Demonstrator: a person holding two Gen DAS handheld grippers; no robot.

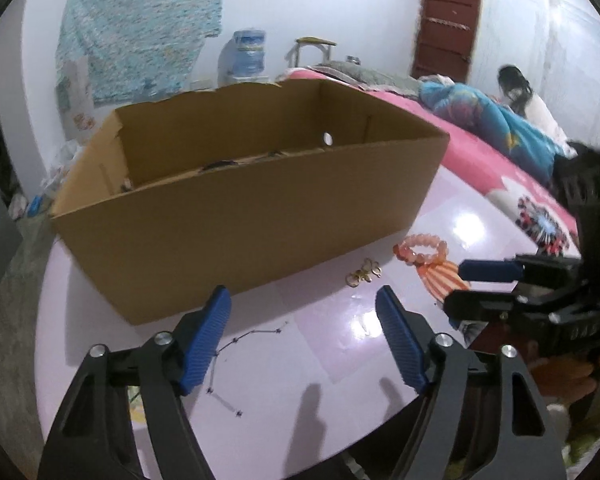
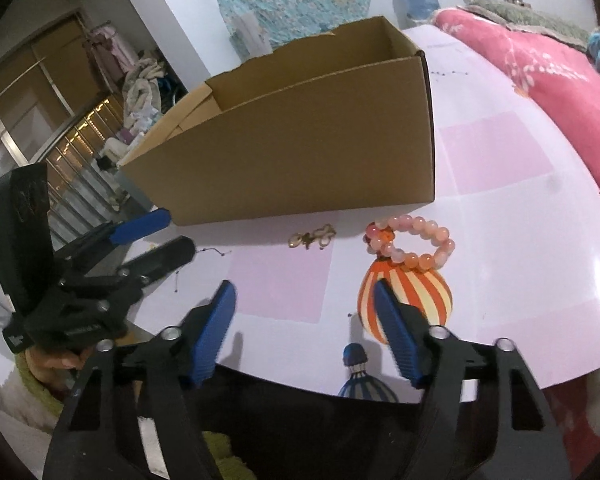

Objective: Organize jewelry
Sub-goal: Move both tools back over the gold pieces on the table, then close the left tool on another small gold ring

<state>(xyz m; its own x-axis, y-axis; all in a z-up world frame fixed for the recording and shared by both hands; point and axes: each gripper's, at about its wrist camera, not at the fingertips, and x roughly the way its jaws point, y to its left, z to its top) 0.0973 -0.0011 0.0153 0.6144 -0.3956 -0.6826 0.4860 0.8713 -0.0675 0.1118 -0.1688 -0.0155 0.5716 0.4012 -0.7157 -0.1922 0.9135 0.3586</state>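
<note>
On the glossy pale lilac tabletop (image 1: 320, 344) printed with pink squares, an open brown cardboard box (image 1: 252, 200) stands with its long wall facing both cameras. Just in front of that wall lie two pieces of jewelry: a bracelet of round peach-pink beads (image 2: 410, 246), which rests partly over an orange-and-cream striped balloon picture (image 2: 416, 292) printed on the table, and, to its left, a small cluster of gold-coloured metal pieces (image 2: 312, 237), too blurred to make out further. Both lie outside the box, near each other but apart. The left gripper (image 1: 302, 344), black with blue ribbed pads, hangs above the bare table with its jaws spread wide and nothing between them; the gold pieces lie beyond its tips. The right gripper (image 2: 304, 336), of the same make, also has its jaws well apart and holds nothing; the bracelet lies ahead of its right-hand finger, not touched. Each gripper shows in the other's view, with a hand visible beneath it. Beyond the table a pink patterned bedspread (image 1: 500, 176) covers a bed, and a person sits at its far end.
</note>
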